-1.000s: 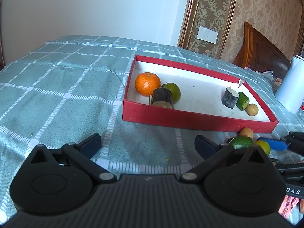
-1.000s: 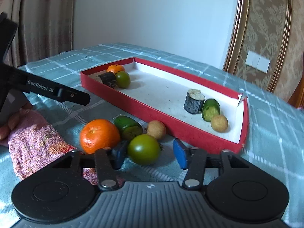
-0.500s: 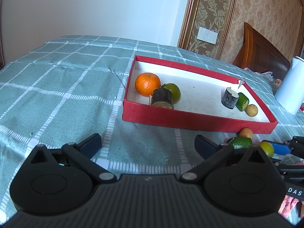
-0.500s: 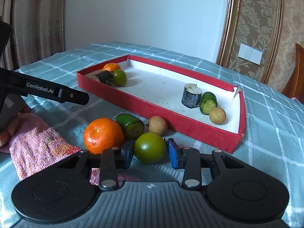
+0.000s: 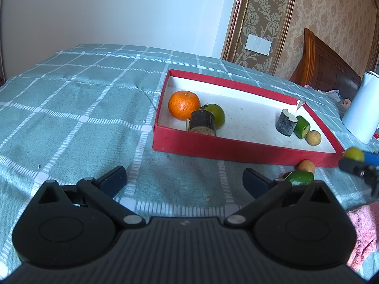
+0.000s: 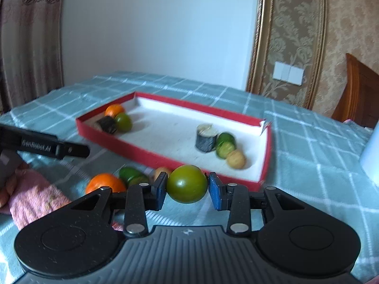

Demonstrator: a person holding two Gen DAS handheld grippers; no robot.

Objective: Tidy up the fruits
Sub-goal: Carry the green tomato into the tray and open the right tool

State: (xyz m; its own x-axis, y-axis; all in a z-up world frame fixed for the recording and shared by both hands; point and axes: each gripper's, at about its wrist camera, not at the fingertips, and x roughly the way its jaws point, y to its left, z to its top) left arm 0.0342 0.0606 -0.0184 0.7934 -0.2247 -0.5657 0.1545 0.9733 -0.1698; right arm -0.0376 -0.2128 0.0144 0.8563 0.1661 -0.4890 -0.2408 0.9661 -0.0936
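The right tool [image 6: 187, 190] is clenched on a green fruit [image 6: 186, 183], its blue pads [image 6: 214, 194] pressed on either side – the fruit hangs clear of the worktop [image 6: 308, 161], in front of the near wall of the red tray [image 6: 266, 156]. In the right wrist view, at about 9 o'clock from the held fruit, an orange [image 6: 105, 184], a cut green piece [image 6: 132, 176] and a small tan fruit [image 6: 161, 171] lie close together on the checked cloth, just outside the tray. A pink towel [image 6: 35, 194] lies further out at 9 o'clock. Inside the tray, the far left corner holds an orange [image 5: 183, 104], a dark log piece [image 5: 202, 123] and a green fruit [image 5: 216, 114], touching one another. Toward the right end stand another log piece [image 5: 286, 122], a green piece [image 5: 302, 126] and a tan fruit [image 5: 313, 137] in a row. The left tool [image 5: 184, 178] is released – its jaws stand wide apart over bare cloth, nothing between them, with the tray at its 12 o'clock. A white roll [image 5: 361, 111] stands at 2 o'clock beyond the tray's right end.
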